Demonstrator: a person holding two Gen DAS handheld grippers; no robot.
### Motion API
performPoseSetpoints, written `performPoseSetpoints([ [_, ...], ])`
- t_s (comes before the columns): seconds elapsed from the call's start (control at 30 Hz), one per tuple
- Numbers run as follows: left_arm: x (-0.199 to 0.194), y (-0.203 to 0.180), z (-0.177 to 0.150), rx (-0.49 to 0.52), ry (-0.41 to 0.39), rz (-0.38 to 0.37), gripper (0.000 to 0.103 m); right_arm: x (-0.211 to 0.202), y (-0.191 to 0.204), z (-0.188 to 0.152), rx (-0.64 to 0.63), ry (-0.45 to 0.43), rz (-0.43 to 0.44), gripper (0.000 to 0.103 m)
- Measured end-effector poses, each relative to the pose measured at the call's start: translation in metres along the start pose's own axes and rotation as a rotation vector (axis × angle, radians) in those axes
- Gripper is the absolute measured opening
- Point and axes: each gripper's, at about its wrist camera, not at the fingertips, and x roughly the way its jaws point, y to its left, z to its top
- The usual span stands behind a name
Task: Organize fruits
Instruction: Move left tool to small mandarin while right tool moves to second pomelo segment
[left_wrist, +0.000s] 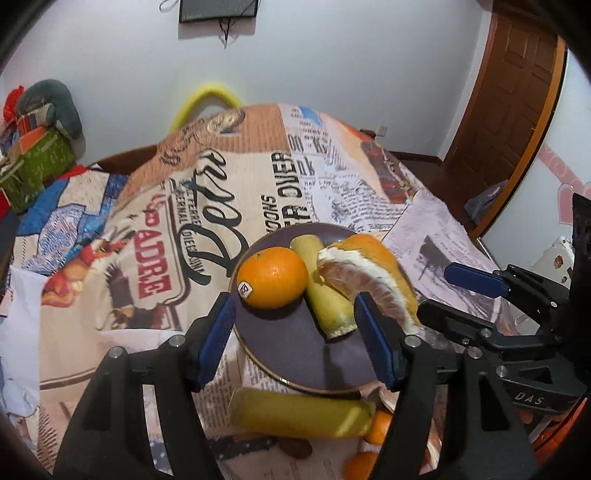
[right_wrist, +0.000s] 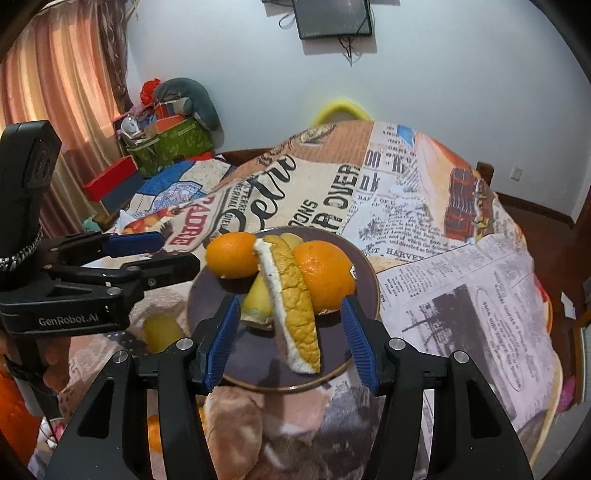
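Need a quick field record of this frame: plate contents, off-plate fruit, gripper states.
plate: dark purple plate on newspaper-print cloth
on plate: stickered orange, second orange, sugarcane piece, pomelo wedge
off plate: sugarcane length at near rim
left gripper: open, empty, over the plate
right gripper: open, either side of the wedge; contact unclear

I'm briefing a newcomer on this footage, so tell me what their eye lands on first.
First, the dark plate in the middle of the newspaper-print cloth, holding an orange, a yellow-green stalk piece and a large pomelo wedge with thick yellow rind. Next, both open blue-padded grippers framing it: the left gripper and the right gripper.
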Motion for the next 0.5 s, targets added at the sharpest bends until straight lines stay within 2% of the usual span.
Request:
performPoseSetpoints([
  [0.2,-0.033,-0.006,-0.014,0.016,-0.035,0.024,0.07,-0.02,0.009,-0.008,-0.011,-0.011,-0.006,0.054],
  [0.5,-0.051,-0.009,-0.046,0.008,-0.014,0.043,0.07,-0.031,0.018,-0.042,0.005,0.035,-0.001,0.057],
])
